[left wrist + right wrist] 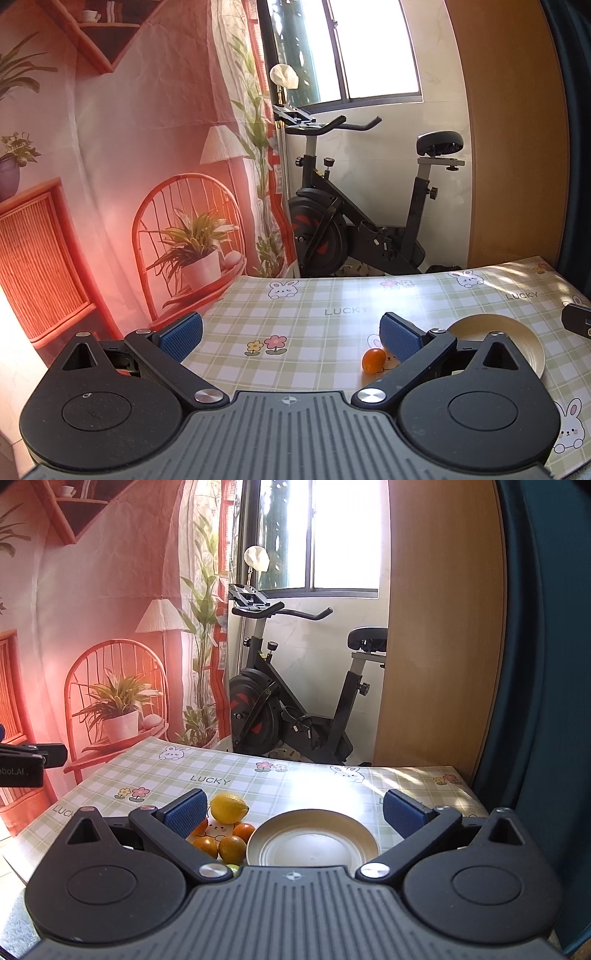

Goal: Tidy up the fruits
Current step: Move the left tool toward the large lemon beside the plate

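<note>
Your left wrist cam sits low over the table's (pixel 314 332) left part, looking fwd toward the exercise bike (pixel 354 206) — plate (pixel 517 332) at its right edge. Your right wrist cam sits further right, same heading, plate (pixel 314 842) close, dead ahead. Both share table, plate, bike, window (pixel 369 48) — near-parallel views.

Strong daylight pours through the window (pixel 369 48), which is blown out to white in both views. It throws a bright glare patch on the checked tablecloth (pixel 321 786) and dappled shade at its far right corner. A reddish flare washes over the printed backdrop (pixel 122 147) on the left. Fisheye bending curves the wooden panel (pixel 443 627) and darkens the corners; focus is fairly sharp.
</note>
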A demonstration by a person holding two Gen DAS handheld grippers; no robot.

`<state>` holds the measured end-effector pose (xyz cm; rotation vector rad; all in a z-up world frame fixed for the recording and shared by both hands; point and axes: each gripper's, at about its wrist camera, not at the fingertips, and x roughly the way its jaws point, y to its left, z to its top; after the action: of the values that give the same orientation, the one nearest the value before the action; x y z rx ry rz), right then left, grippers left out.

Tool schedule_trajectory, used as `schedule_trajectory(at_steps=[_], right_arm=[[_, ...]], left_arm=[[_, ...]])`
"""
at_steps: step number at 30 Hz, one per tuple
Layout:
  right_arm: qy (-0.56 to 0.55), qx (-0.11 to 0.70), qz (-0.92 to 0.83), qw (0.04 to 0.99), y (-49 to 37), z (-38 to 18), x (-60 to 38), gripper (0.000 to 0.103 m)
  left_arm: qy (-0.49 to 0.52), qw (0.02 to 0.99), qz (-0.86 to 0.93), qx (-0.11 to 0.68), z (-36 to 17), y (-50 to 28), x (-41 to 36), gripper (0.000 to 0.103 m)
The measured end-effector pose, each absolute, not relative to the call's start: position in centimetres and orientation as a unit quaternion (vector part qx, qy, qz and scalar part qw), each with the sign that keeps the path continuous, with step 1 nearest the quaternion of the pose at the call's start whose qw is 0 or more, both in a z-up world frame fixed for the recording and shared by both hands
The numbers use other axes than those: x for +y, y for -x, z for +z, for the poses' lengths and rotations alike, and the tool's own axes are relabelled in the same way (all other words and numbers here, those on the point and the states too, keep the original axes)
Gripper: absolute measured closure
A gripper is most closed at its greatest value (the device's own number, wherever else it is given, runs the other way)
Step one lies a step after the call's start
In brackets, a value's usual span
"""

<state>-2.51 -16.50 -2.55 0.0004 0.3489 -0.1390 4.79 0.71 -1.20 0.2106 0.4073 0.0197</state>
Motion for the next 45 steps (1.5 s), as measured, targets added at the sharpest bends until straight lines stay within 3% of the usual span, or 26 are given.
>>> schedule_trajectory(at_steps=[6, 18, 27, 34, 40, 45], right_arm=[[0.01, 0.186, -0.064, 0.98, -0.2, -4.8, -17.6, 0.0], [-0.048, 0.253, 0.002, 0.966, -5.3, -9.8, -18.7, 0.0], [-0.047, 0.271, 0.017, 0.961, -6.4, -12.4, -18.8, 0.0], [-0.024, 0.288, 0.004, 0.957, -6.4, -13.5, -18.4, 0.001], [-0.021, 0.295, 0.024, 0.955, -6.3, -14.0, -18.2, 0.003], [-0.006, 0.297, 0.03, 0.954, -6.1, -14.4, -17.7, 0.003]], left_arm=[[-0.089, 0.976, 0.007, 0.2, -2.6, -6.1, 0.8, 0.0], [-0.043, 0.953, -0.048, 0.295, -7.3, -10.6, 1.7, 0.007], [-0.04, 0.948, -0.097, 0.3, -9.0, -12.2, 0.9, 0.008], [-0.103, 0.947, -0.112, 0.282, -9.6, -12.1, -0.9, 0.011], [-0.033, 0.941, -0.115, 0.317, -10.0, -12.8, 0.2, 0.013], [-0.024, 0.95, -0.121, 0.285, -9.7, -11.8, -0.5, 0.013]])
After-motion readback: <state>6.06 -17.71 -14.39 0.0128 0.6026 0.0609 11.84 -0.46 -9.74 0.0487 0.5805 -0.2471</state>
